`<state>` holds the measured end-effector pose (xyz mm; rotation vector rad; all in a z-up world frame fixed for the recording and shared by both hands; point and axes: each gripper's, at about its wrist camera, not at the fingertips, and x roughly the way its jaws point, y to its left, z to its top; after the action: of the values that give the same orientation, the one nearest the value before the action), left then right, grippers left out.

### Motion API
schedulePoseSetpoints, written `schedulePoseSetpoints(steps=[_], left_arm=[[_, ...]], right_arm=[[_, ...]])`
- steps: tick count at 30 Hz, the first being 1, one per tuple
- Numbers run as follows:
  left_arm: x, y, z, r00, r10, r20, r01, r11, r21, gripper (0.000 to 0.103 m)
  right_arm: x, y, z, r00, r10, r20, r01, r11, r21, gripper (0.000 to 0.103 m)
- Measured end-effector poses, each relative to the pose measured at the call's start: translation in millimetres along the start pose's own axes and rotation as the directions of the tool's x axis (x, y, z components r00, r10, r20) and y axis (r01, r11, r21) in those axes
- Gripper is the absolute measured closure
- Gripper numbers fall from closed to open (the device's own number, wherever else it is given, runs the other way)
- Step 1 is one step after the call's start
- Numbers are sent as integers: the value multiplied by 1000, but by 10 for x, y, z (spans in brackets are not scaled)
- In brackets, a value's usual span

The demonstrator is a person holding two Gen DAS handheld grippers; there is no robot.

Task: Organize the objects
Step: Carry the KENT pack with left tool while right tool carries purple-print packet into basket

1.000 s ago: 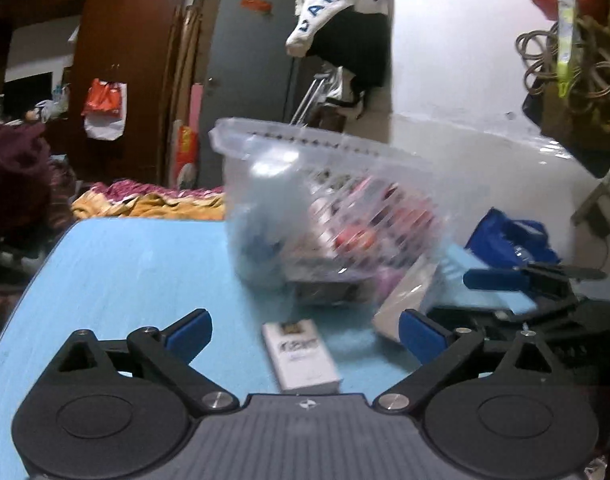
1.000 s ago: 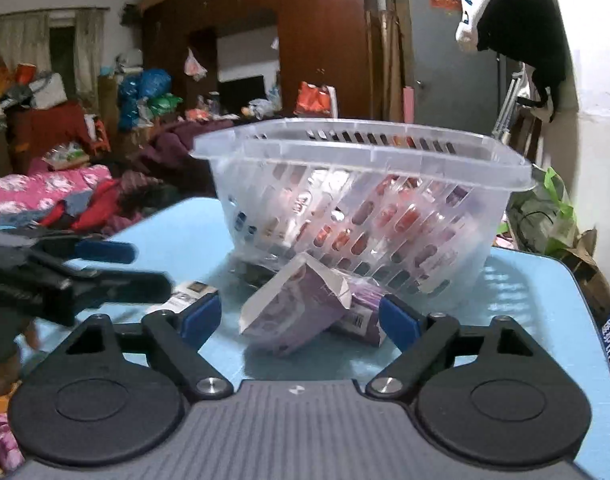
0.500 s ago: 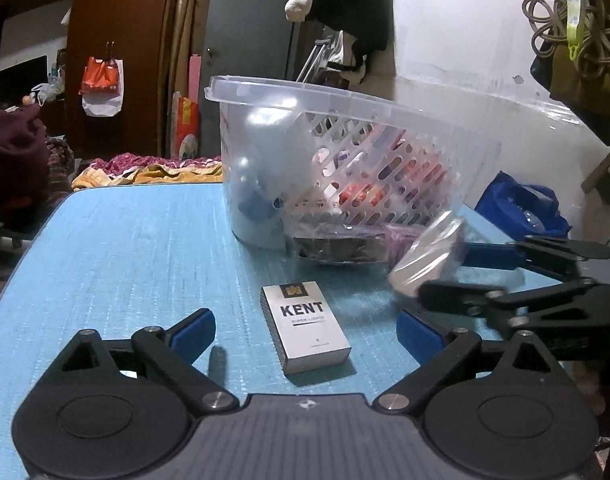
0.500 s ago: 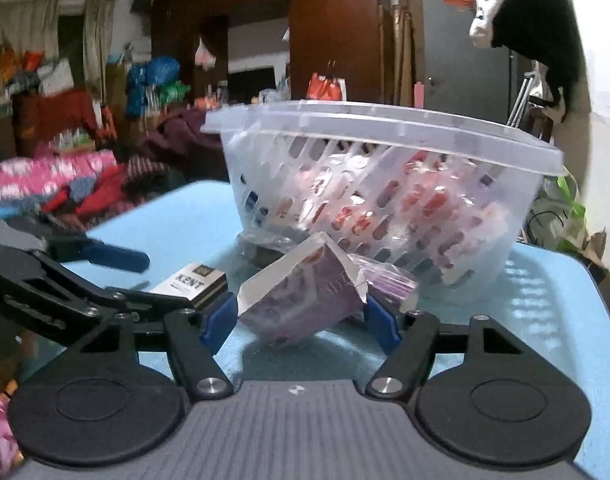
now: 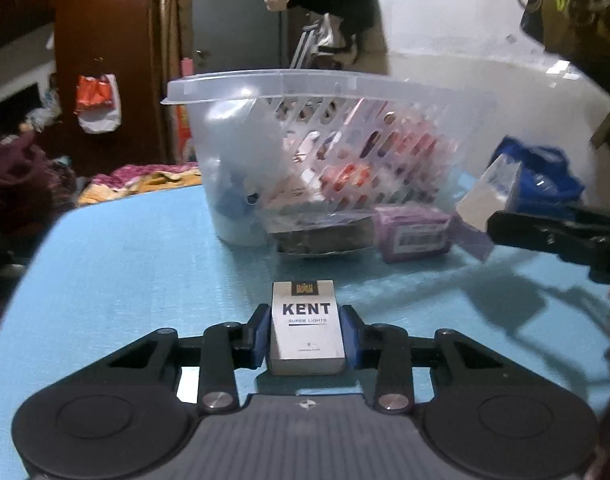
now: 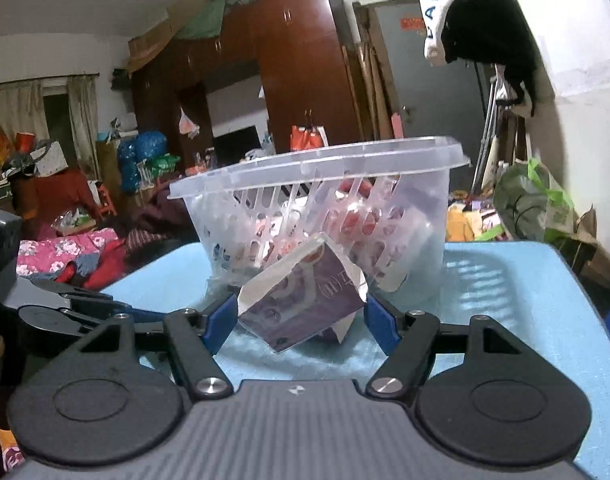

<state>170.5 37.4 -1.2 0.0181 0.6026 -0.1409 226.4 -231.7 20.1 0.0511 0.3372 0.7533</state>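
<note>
Brimming basket [image 5: 233, 92] — red-labelled packets [image 5: 357, 172] inside

Both wrist views look low across the blue table [image 5: 125, 248], sharing the basket [image 6: 305, 168] close ahead.

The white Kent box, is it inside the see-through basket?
No, the Kent box lies on the blue table, outside the basket, between the left gripper pads.
</note>
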Motion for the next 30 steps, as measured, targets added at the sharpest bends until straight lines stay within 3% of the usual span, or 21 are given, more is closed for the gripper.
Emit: schedulePoseSetpoints(steps=[7, 13, 22, 25, 27, 29, 30], left_arm=[[-133, 123, -42, 990, -88, 107, 94, 994, -55, 62], [-225, 229, -73, 973, -84, 216, 112, 986, -124, 62], [-261, 228, -81, 963, -91, 255, 122, 987, -109, 62], [-420, 241, -165, 931, -54, 362, 103, 988, -118, 62], [-512, 269, -113, 907, -76, 414, 142, 981, -131, 62], [-603, 312, 107, 883, -100, 458, 185, 972, -144, 62], [-634, 315, 265, 877, -96, 471, 183, 973, -141, 62]], right_arm=[[-27, 19, -24, 999, -17, 29, 18, 1000, -11, 30], [-36, 32, -23, 999, -25, 42, 26, 999, -23, 31], [-88, 88, -44, 996, -36, 77, 40, 998, -57, 31], [-193, 132, -57, 988, -27, 150, 40, 995, -86, 31], [-301, 132, -11, 978, -4, 208, 17, 998, -61, 31], [-396, 151, 153, 963, 34, 269, -24, 999, -41, 31], [-415, 195, 279, 957, 15, 291, 2, 998, -59, 31]])
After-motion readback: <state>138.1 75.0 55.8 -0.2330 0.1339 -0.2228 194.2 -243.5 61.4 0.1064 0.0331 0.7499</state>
